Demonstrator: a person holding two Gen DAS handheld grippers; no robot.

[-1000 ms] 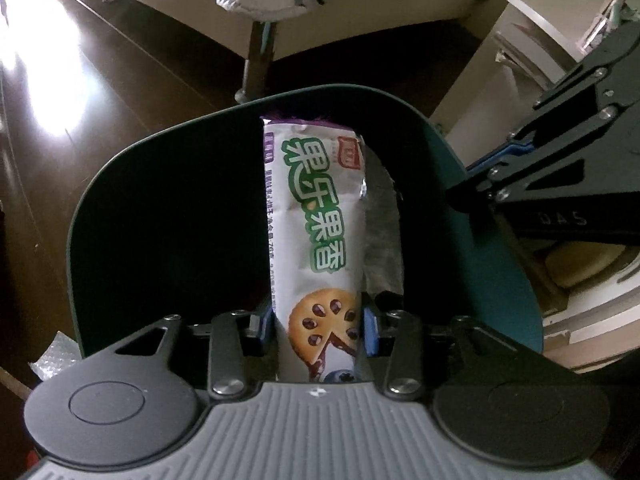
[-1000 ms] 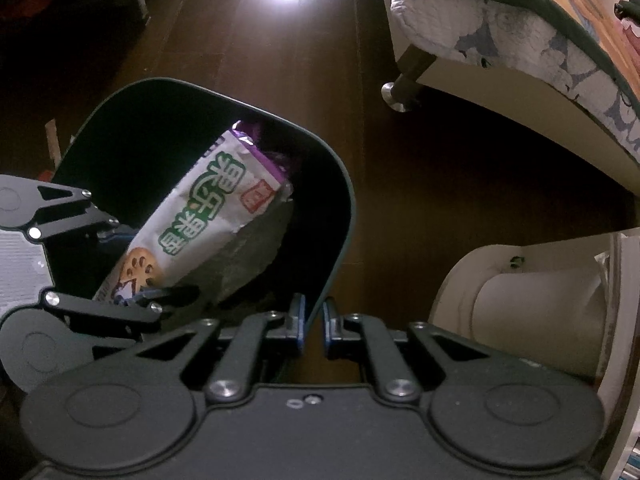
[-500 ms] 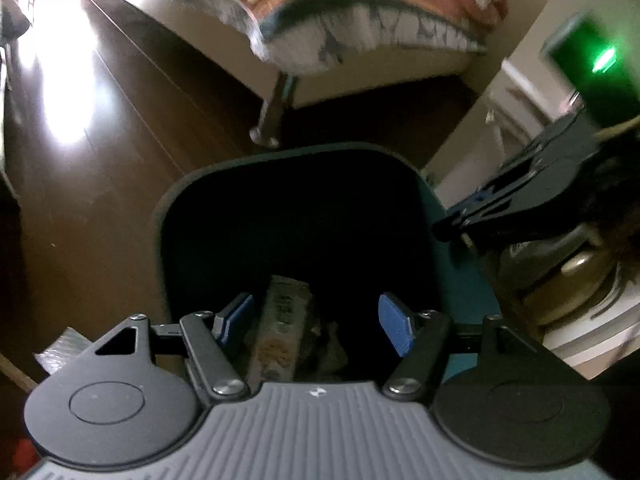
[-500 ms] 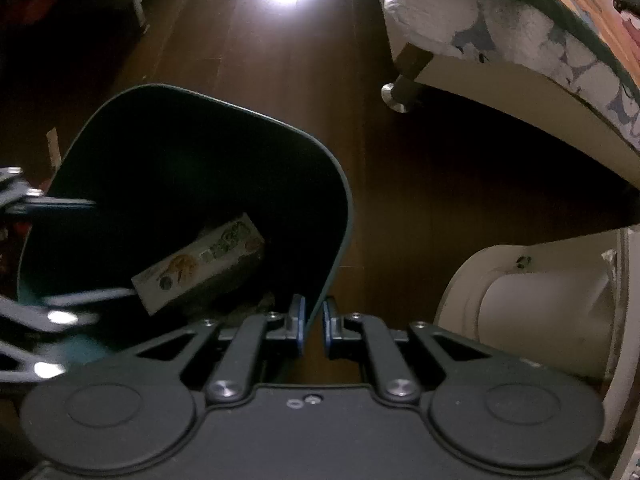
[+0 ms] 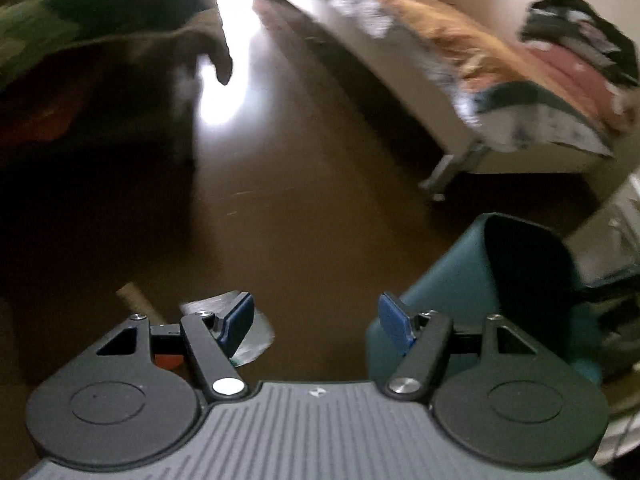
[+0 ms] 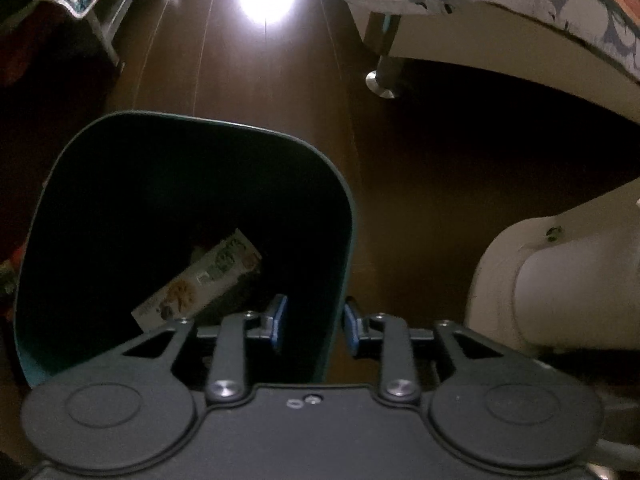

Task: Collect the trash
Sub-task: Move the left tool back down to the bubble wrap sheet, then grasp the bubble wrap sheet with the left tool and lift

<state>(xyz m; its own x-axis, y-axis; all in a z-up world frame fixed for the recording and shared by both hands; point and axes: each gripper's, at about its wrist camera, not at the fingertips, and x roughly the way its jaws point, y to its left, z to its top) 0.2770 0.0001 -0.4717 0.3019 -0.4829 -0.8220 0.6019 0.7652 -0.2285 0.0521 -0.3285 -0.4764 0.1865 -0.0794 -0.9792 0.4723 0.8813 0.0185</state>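
A dark teal trash bin [image 6: 340, 192] stands on the floor; the biscuit wrapper [image 6: 200, 280] lies inside it at the bottom. My right gripper [image 6: 311, 322] is open, one finger inside the bin's near wall and one outside. My left gripper [image 5: 316, 322] is open and empty, left of the bin [image 5: 448, 276], above the floor. A silvery wrapper [image 5: 252, 340] lies on the floor behind its left finger, with a tan stick-like piece [image 5: 134, 300] and something red [image 5: 168, 360] beside it.
Dark wooden floor [image 5: 312, 200] with a bright glare. A bed with a patterned quilt [image 5: 500, 80] and metal leg [image 6: 382, 76] stands at the right. A cream rounded furniture piece [image 6: 560, 272] is right of the bin. Another furniture frame [image 6: 104, 28] is far left.
My left gripper let go of the biscuit wrapper, which dropped into the bin, then swung left off the bin over the floor. My right gripper opened from the bin's wall.
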